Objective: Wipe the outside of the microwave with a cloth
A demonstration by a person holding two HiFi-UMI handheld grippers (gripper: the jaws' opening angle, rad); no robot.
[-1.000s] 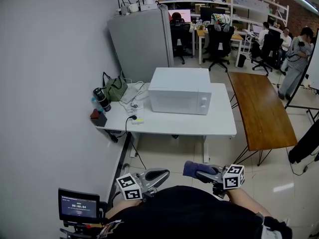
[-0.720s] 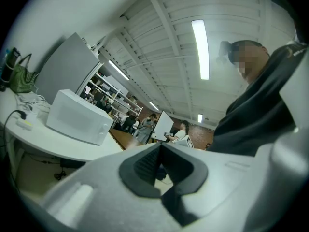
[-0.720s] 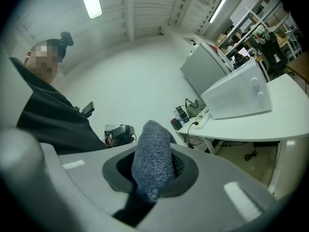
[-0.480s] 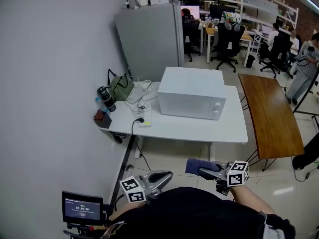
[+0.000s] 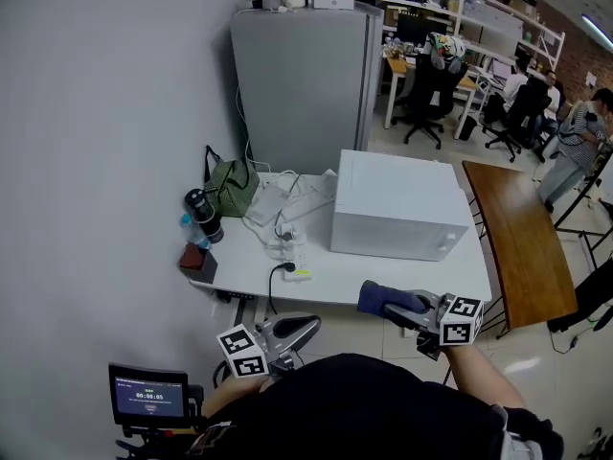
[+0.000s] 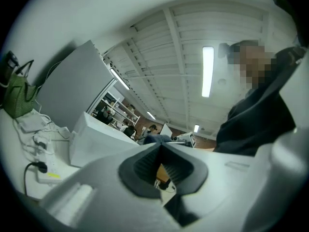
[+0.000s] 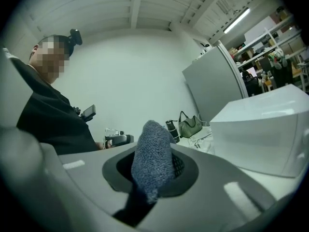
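Note:
A white microwave stands on the white table, also seen in the right gripper view as a white box and in the left gripper view. My right gripper is shut on a blue-grey cloth, held in front of the table's near edge, short of the microwave. The cloth sticks up between the jaws. My left gripper hangs lower left, near my body, its jaws closed together with nothing in them.
On the table's left are a green bag, a dark flask, a red-and-black box and a power strip with cables. A grey cabinet stands behind. A brown table is at the right. People sit and stand at the back.
The head view has come closer to the table and swung right-to-left, so the microwave looks larger and nearer. Both grippers keep their hold and place near my body.

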